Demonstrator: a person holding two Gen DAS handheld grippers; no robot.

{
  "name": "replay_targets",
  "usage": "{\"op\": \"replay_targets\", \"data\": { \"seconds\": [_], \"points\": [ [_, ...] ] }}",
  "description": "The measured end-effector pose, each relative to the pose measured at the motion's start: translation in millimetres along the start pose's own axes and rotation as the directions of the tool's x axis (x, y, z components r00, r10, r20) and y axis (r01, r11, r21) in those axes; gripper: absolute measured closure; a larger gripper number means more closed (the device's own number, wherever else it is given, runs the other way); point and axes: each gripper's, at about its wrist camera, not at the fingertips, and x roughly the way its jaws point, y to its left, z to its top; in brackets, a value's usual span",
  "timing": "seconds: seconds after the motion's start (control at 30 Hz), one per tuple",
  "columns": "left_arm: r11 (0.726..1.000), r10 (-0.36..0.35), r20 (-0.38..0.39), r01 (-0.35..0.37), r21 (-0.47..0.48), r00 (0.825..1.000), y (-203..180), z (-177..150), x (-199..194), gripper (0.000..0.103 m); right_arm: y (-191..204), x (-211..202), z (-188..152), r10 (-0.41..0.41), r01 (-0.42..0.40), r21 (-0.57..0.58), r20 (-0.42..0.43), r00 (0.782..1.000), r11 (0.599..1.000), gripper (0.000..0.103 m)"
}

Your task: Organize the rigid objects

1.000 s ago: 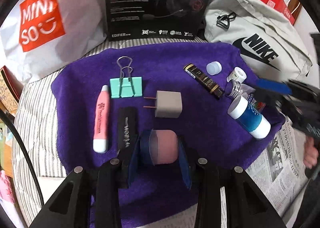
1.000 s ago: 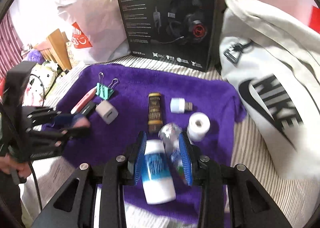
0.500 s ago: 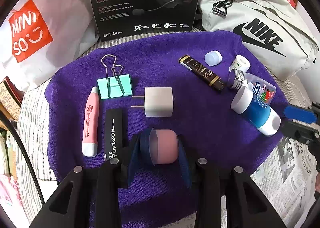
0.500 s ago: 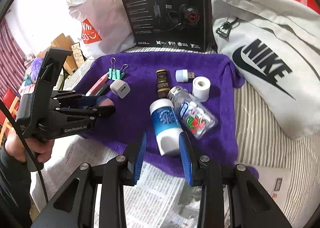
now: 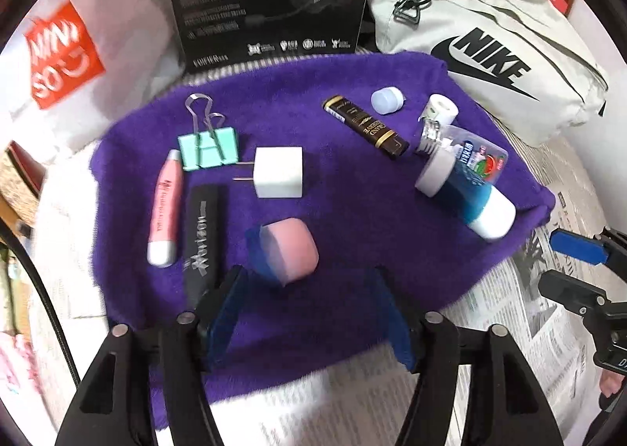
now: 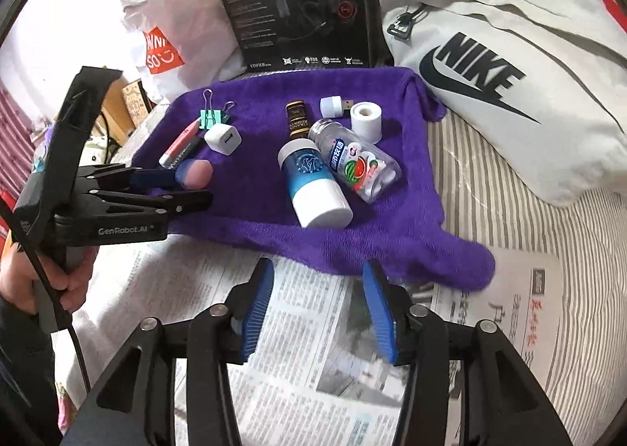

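A short pink cylinder lies on the purple towel, just ahead of my open left gripper and free of its pads. Left of it lie a black Horizon bar, a pink tube, a mint binder clip and a white charger. A blue-and-white bottle and a clear watermelon-label bottle lie side by side on the right. My right gripper is open over newspaper, holding nothing.
A brown tube, a small USB light and a white spool lie at the towel's far side. A black headset box, a Miniso bag and a Nike bag stand behind. Newspaper covers the near side.
My left gripper opened, let the pink cylinder drop onto the towel and drew back. My right gripper pulled back off the towel to the newspaper and opened wider.
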Motion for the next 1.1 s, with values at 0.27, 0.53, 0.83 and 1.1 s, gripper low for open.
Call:
{"op": "replay_targets", "data": {
  "seconds": [0.27,0.53,0.83,1.1],
  "points": [
    [0.997,-0.009,0.072,0.015,-0.079,0.997,-2.6,-30.4,-59.1,0.003,7.4,-20.2,-8.1,-0.017,0.016,0.052,0.010,1.000,0.999,0.018],
    [0.993,0.073,0.118,-0.061,-0.100,0.990,-14.9,-64.0,-103.6,0.003,21.5,-42.4,-21.5,-0.079,0.077,0.073,0.022,0.997,0.994,0.000],
    [0.982,0.095,0.147,-0.068,-0.175,0.985,-15.5,-90.4,-138.7,0.003,35.8,-72.6,-40.5,-0.094,0.091,0.072,0.038,0.995,0.993,0.000],
    [0.981,0.107,0.153,-0.079,-0.176,0.983,-24.7,-107.2,-153.5,0.003,42.0,-93.5,-52.9,-0.124,0.121,0.060,0.045,0.991,0.991,0.000]
  ]
}}
